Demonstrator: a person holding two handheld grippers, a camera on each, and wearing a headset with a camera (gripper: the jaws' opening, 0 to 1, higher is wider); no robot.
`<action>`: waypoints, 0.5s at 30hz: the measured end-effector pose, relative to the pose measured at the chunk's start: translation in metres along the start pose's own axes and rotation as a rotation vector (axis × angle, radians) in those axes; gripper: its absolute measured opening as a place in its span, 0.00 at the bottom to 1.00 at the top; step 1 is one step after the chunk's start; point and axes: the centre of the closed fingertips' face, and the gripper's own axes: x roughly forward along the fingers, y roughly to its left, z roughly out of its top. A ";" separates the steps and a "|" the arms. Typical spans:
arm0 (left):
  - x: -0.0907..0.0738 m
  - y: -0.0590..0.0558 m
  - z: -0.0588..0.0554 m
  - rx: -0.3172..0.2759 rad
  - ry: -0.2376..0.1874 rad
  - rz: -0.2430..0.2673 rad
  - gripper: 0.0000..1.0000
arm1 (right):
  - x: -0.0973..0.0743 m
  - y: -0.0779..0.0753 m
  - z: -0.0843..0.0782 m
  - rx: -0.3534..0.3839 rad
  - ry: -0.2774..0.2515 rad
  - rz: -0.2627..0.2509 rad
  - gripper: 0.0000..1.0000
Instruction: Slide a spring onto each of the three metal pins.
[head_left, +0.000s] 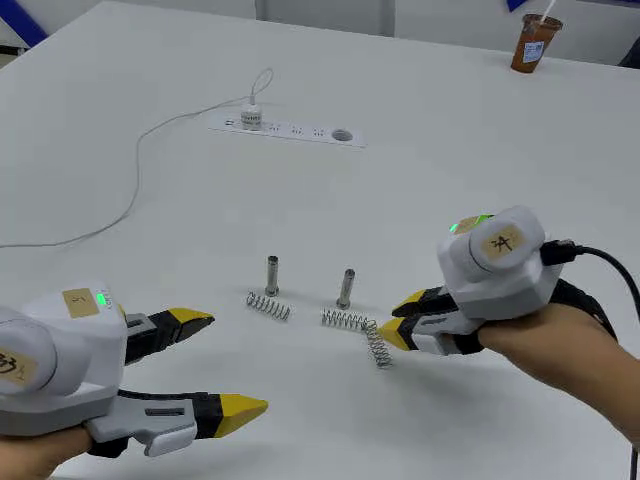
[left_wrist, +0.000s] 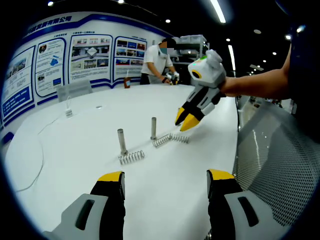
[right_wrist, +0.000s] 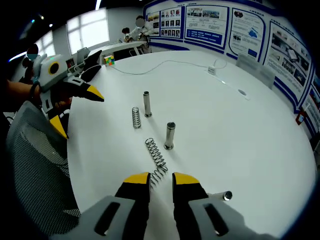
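Two metal pins stand upright on the white table, one on the left (head_left: 272, 275) (left_wrist: 121, 141) (right_wrist: 147, 104) and one on the right (head_left: 346, 288) (left_wrist: 153, 128) (right_wrist: 170, 135). One spring (head_left: 268, 305) (left_wrist: 131, 157) (right_wrist: 135, 117) lies by the left pin. A second spring (head_left: 345, 319) (right_wrist: 155, 154) lies by the right pin. The third spring (head_left: 378, 343) (right_wrist: 159, 175) reaches into the narrow gap of my right gripper (head_left: 393, 321) (right_wrist: 161, 178), which is open. A third pin (right_wrist: 223, 196) lies beside its right jaw. My left gripper (head_left: 230, 362) (left_wrist: 165, 175) is wide open and holds nothing, well short of the pins.
A white power strip (head_left: 290, 128) with a plugged charger and a trailing cable (head_left: 135, 180) lies farther back. At the far right corner stands a drink cup (head_left: 535, 42). A mesh chair (left_wrist: 280, 165) is beside the table, and people stand at another table (left_wrist: 157, 57).
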 end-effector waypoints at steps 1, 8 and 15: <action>0.000 0.000 0.000 0.000 0.000 0.000 0.68 | 0.002 0.000 0.000 0.005 0.007 -0.005 0.18; 0.000 0.000 -0.001 -0.001 0.001 0.000 0.68 | 0.019 0.003 -0.002 0.024 0.056 -0.023 0.19; -0.002 0.000 -0.001 -0.001 0.005 0.005 0.68 | 0.024 -0.001 -0.012 0.044 0.099 -0.044 0.18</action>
